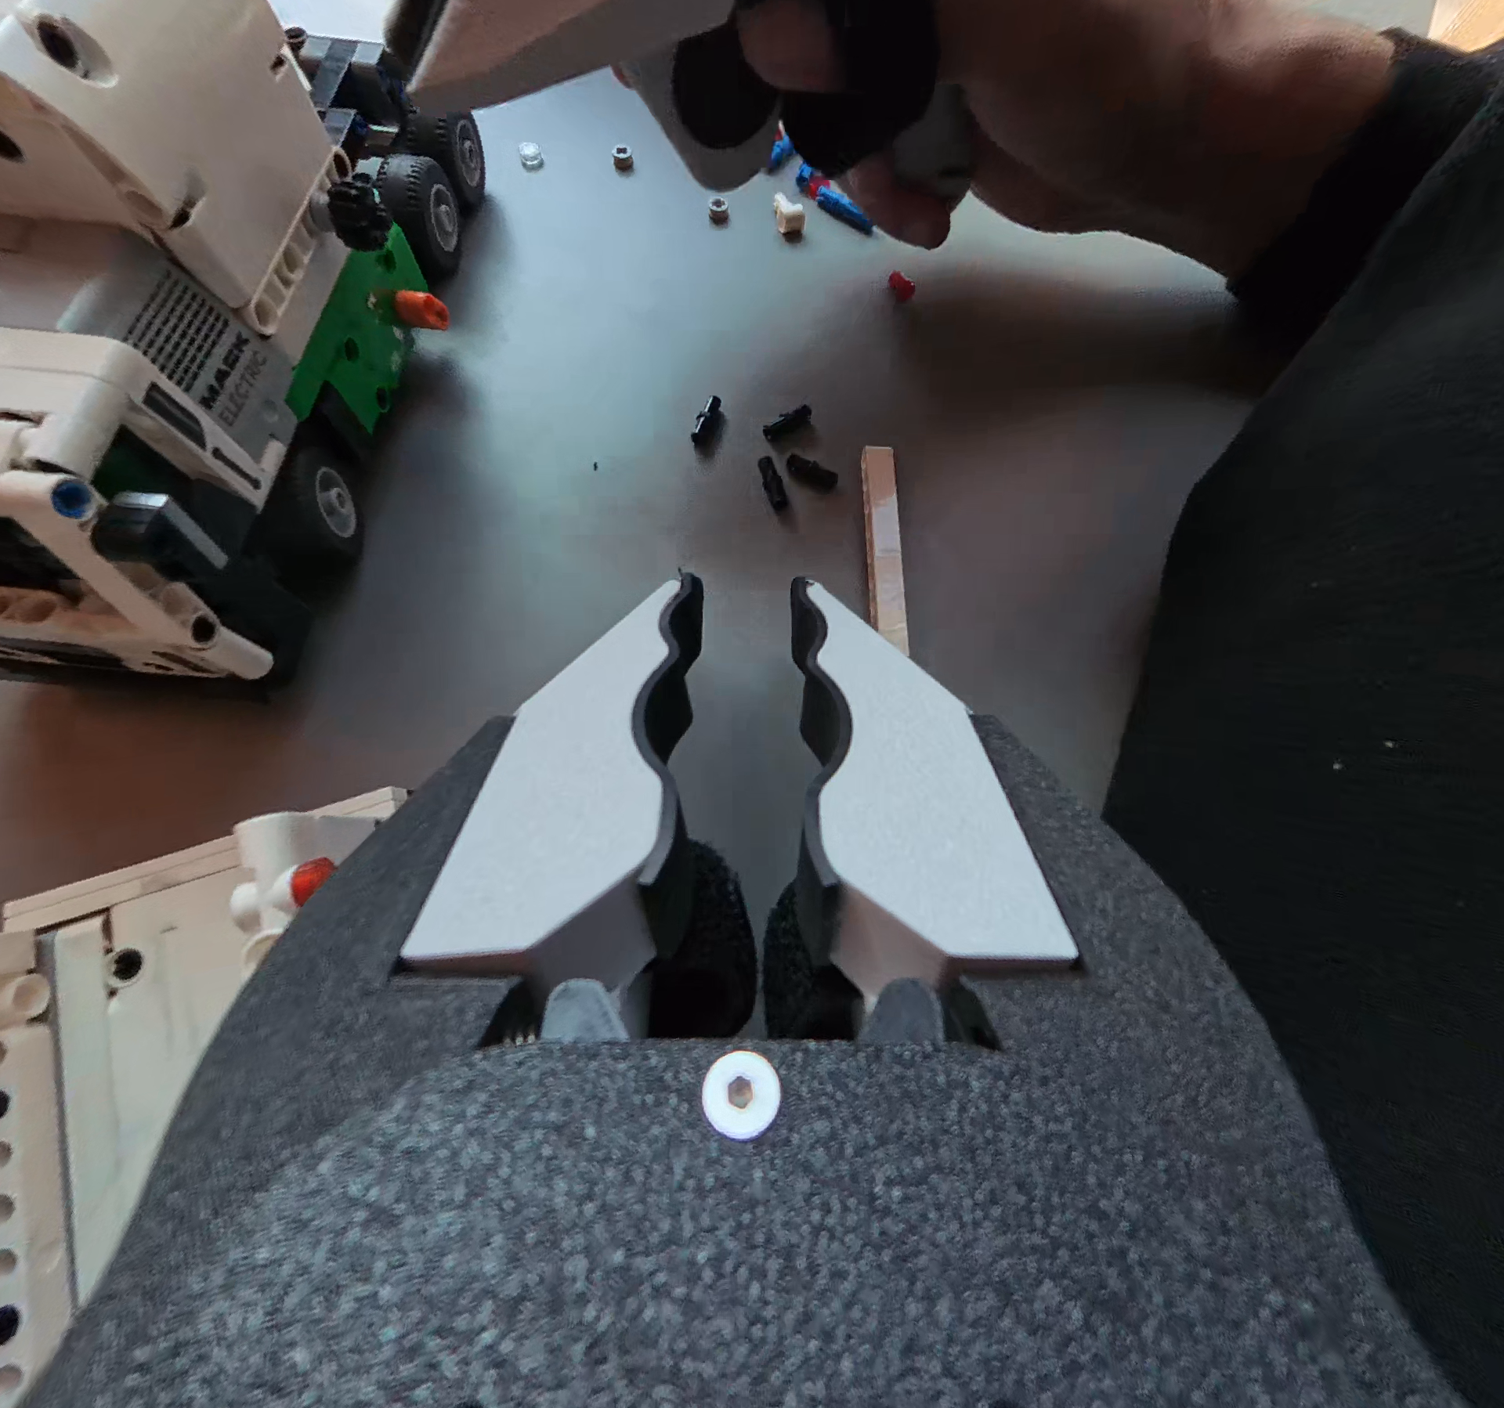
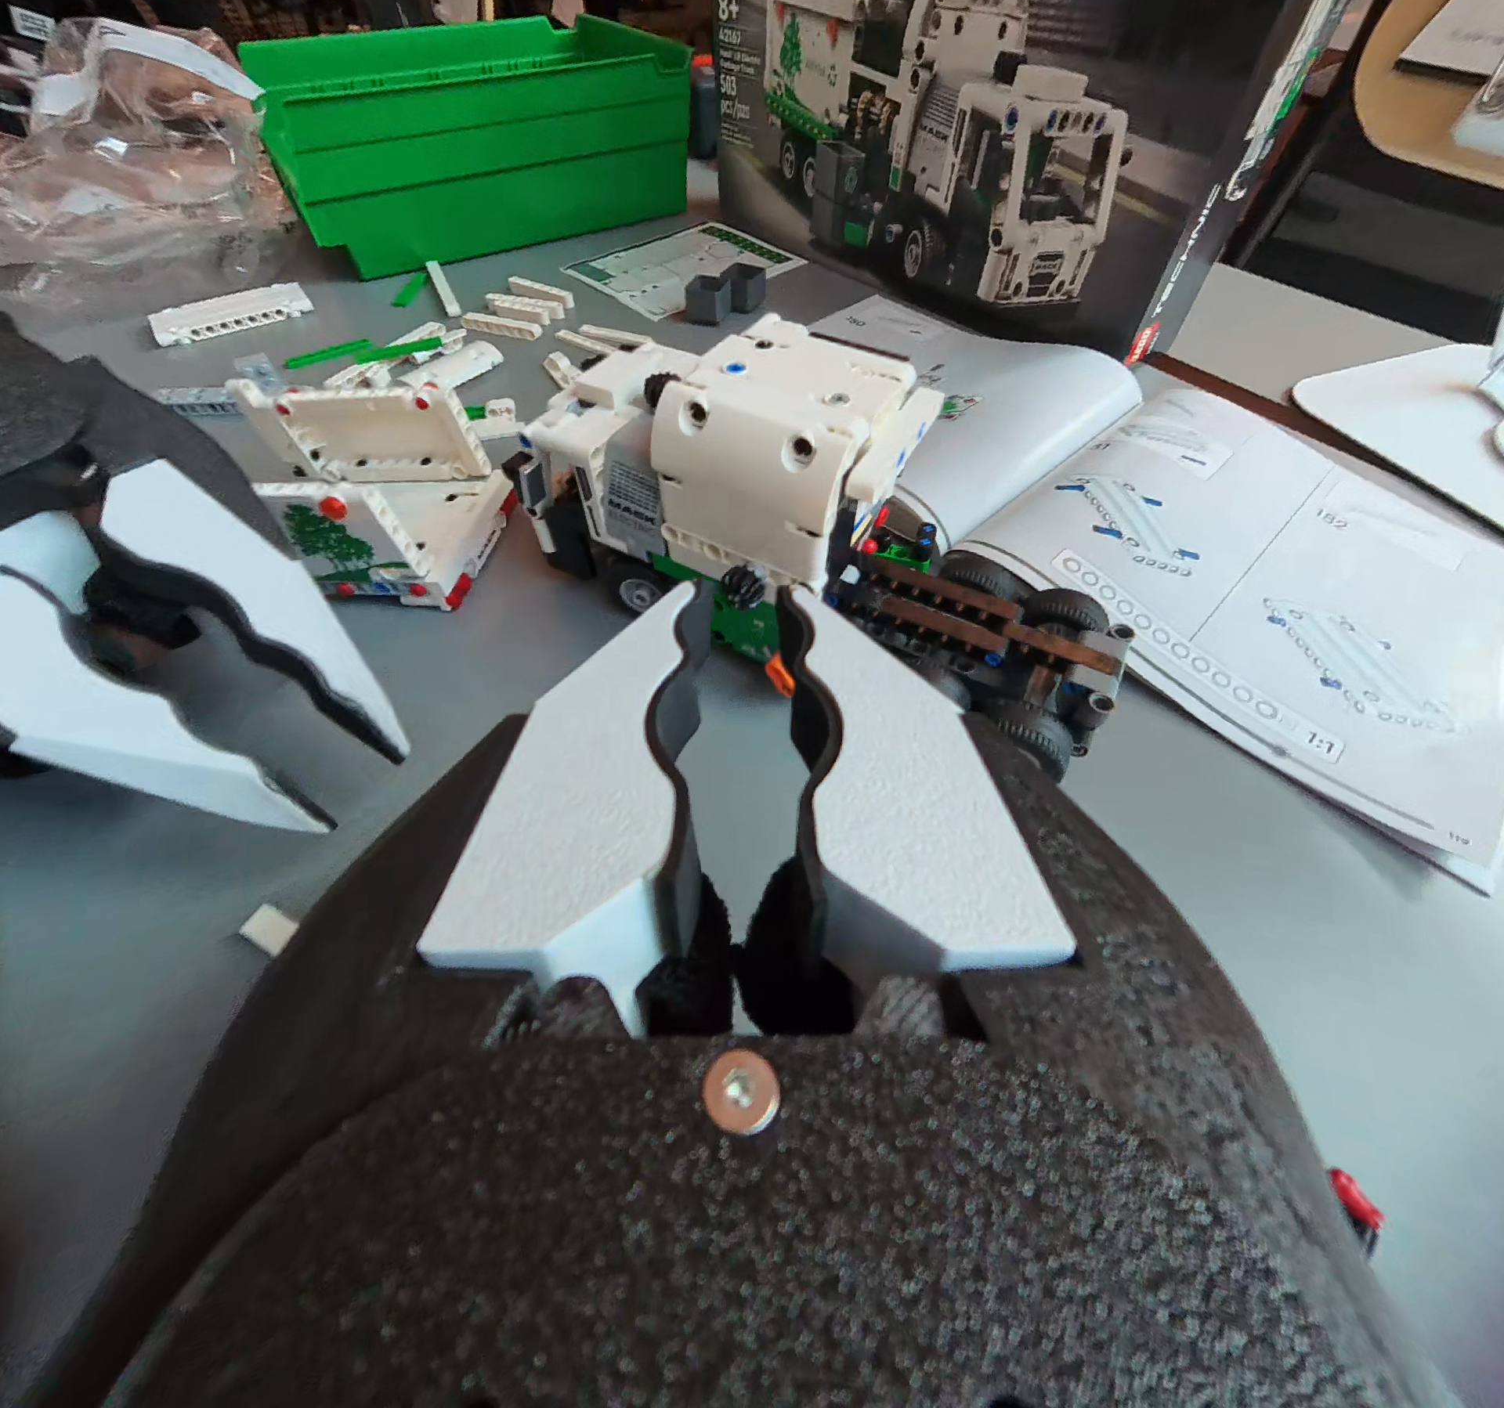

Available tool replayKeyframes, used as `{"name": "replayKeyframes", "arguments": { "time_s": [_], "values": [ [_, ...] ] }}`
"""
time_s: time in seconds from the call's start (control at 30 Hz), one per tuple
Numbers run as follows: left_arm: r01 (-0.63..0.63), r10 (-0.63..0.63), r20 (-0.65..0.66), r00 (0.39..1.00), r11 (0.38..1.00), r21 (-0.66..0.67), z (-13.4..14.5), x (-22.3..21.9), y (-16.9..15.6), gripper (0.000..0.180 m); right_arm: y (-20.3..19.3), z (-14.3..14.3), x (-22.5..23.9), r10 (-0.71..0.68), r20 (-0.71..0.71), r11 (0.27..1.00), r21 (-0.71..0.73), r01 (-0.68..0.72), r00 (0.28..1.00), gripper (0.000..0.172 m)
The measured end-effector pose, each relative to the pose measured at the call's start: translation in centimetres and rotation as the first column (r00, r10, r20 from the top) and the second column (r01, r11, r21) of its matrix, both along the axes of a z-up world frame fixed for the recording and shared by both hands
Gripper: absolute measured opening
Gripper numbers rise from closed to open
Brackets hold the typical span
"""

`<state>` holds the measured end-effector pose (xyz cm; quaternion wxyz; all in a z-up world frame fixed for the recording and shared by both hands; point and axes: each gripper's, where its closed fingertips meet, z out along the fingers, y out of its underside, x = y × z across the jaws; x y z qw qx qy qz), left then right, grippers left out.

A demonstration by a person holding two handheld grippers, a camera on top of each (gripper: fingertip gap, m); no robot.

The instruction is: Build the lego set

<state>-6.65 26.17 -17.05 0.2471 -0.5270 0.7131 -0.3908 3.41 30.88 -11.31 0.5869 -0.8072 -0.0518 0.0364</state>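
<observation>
My left gripper (image 1: 747, 584) is open and empty, low over the grey table (image 1: 570, 393). Several black pins (image 1: 765, 449) lie just ahead of its tips and a pale wooden stick (image 1: 885, 547) lies beside its right finger. My right gripper (image 2: 739, 592) is open with nothing between its pads. Its tips point at the side of a white toy truck (image 2: 732, 466), near a black gear (image 2: 742, 584) and an orange pin (image 2: 780, 673). In the left wrist view the truck (image 1: 163, 173) is at the left, with a finger of the right gripper (image 1: 561, 10) above it, held by a gloved hand (image 1: 830, 26).
A green bin (image 2: 480, 140), the kit's box (image 2: 977, 108) and an open instruction booklet (image 2: 1261, 596) stand behind and right of the truck. A white body panel (image 2: 382, 490), loose white beams (image 2: 521, 311) and a plastic bag (image 2: 122, 148) lie at the left. Small blue and red parts (image 1: 830, 201) are scattered. My hands' fingertips stand some 12 cm from each other.
</observation>
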Motion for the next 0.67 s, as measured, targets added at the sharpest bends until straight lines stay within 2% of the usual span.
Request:
{"name": "replayKeyframes", "arguments": {
  "time_s": [0.1, 0.27, 0.37, 0.5, 0.67],
  "values": [
    [-0.009, 0.009, -0.016, 1.000, 1.000, 0.006, -0.3, 0.1, 0.1, 0.020, 0.3, -0.1, -0.6, 0.016, -0.011, 1.000, -0.005, -0.016, 1.000, 0.016],
    [0.003, -0.003, -0.071, 0.997, 1.000, -0.002, -1.1, 0.1, -0.1, 0.020, -0.3, -0.6, 0.0, -0.043, 0.032, 0.999, -0.027, 0.044, 0.999, 0.014],
    [0.018, -0.019, -0.044, 0.999, 1.000, -0.012, -0.6, 0.0, -0.3, 0.010, -0.6, -0.5, 0.3, -0.069, 0.064, 0.997, -0.025, 0.071, 0.996, 0.012],
    [0.004, -0.005, -0.057, 0.998, 1.000, -0.026, -0.7, 0.1, 0.0, 0.012, -1.0, -1.3, 0.7, -0.102, 0.095, 0.993, -0.051, 0.107, 0.990, 0.010],
    [-0.009, 0.008, -0.059, 0.998, 1.000, -0.017, -0.8, 0.2, 0.1, 0.011, -1.3, -1.4, 0.4, -0.093, 0.032, 0.994, -0.062, 0.095, 0.995, 0.009]
  ]
}}
